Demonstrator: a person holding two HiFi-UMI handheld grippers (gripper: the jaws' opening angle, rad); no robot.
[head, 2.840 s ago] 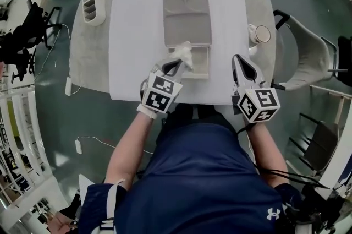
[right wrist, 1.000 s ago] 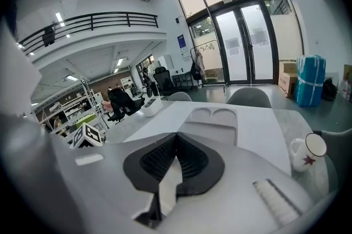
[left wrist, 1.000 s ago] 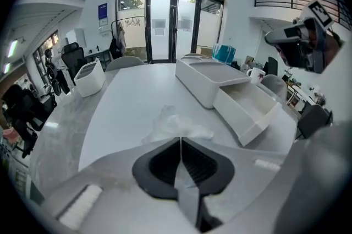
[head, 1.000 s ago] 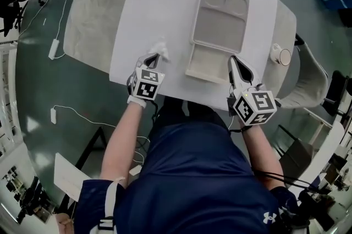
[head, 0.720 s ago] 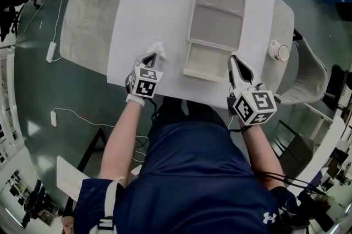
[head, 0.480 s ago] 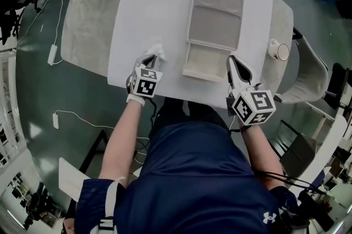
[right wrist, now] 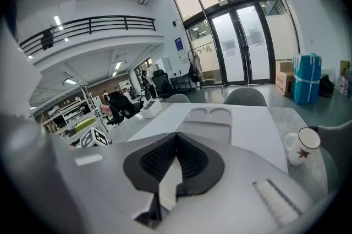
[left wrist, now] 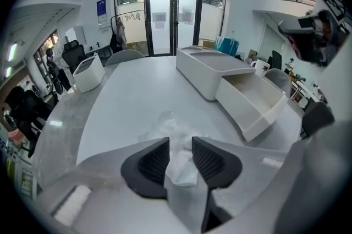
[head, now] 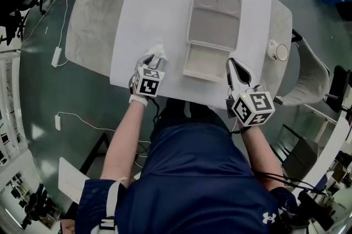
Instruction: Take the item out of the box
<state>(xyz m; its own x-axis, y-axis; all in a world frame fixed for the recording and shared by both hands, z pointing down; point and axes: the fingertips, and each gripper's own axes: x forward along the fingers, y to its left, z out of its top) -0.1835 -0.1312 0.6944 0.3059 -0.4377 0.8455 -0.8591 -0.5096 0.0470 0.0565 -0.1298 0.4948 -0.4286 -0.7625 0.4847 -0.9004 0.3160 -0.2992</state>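
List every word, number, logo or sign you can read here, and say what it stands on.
No text here reads clearly.
Blue wall sign: print too small to read.
Door notices: too small to read.
Shirt logo: a white emblem, no words.
Cubes: black-and-white square patterns, no letters.
Mug: a red mark, no letters.

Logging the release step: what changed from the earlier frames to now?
The left gripper carried the white crumpled item from over the open drawer leftward onto the table. Its jaws have just been opening, and the item lies loose between them. The right gripper stayed shut; the box and drawer are unchanged.
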